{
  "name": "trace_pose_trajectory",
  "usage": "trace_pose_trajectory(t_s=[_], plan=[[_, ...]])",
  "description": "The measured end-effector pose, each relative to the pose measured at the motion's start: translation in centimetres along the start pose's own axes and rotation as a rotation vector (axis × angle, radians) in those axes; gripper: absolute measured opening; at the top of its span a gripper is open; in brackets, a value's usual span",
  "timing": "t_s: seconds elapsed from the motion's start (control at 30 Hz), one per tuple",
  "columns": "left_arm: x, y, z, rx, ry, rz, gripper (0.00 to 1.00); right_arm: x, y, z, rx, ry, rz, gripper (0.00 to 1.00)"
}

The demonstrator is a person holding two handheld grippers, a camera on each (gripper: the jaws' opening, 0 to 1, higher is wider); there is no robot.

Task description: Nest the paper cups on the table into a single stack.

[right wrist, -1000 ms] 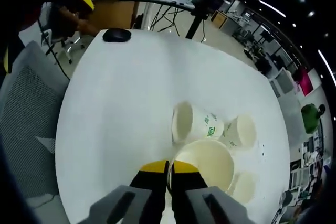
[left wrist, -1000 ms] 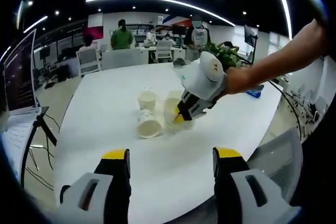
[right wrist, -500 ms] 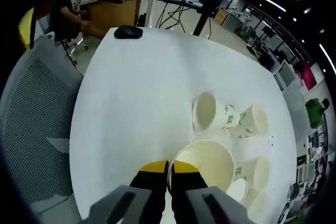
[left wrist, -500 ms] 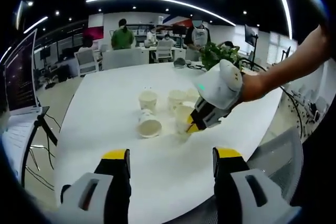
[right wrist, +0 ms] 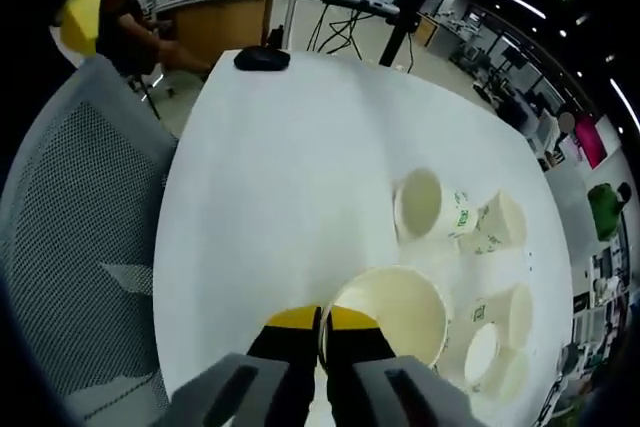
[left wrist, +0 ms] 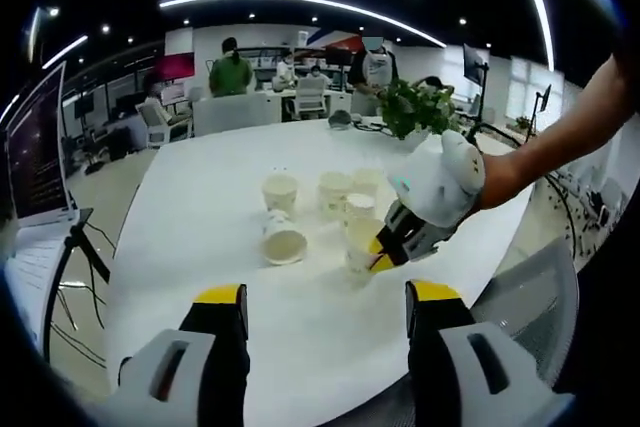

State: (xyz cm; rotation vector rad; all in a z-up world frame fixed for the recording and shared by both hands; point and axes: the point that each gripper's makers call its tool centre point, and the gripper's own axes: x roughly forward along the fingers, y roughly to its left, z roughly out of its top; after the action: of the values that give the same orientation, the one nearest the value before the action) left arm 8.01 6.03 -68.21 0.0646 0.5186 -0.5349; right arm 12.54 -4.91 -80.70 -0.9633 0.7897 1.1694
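The right gripper (right wrist: 321, 322) pinches the rim of one paper cup (right wrist: 390, 312) between its closed jaws; this cup looks empty. On the round white table (right wrist: 290, 157) I count four more cups: one lying on its side (right wrist: 425, 205) and three standing (left wrist: 281, 190), all of plain cream paper. The left gripper (left wrist: 325, 307) is wide open and holds nothing, near the table's edge.

Six paper cups (left wrist: 283, 243) are showing on the white table (left wrist: 200, 207); one black mouse (right wrist: 261, 59) is sitting near its edge.
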Motion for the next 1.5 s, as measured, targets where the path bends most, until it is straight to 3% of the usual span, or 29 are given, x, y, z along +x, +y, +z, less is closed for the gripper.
trace_pose_trajectory(t_s=[0.3,1.5], plan=[[-0.1,0.0,-0.1,-0.003,0.001,0.0,0.63,-0.5,1.4,-0.1,-0.009,0.007,0.014,0.0],[-0.1,-0.3,-0.6,-0.001,0.014,-0.014,0.62,0.7,1.3,-1.1,0.008,0.015,0.019,0.0]])
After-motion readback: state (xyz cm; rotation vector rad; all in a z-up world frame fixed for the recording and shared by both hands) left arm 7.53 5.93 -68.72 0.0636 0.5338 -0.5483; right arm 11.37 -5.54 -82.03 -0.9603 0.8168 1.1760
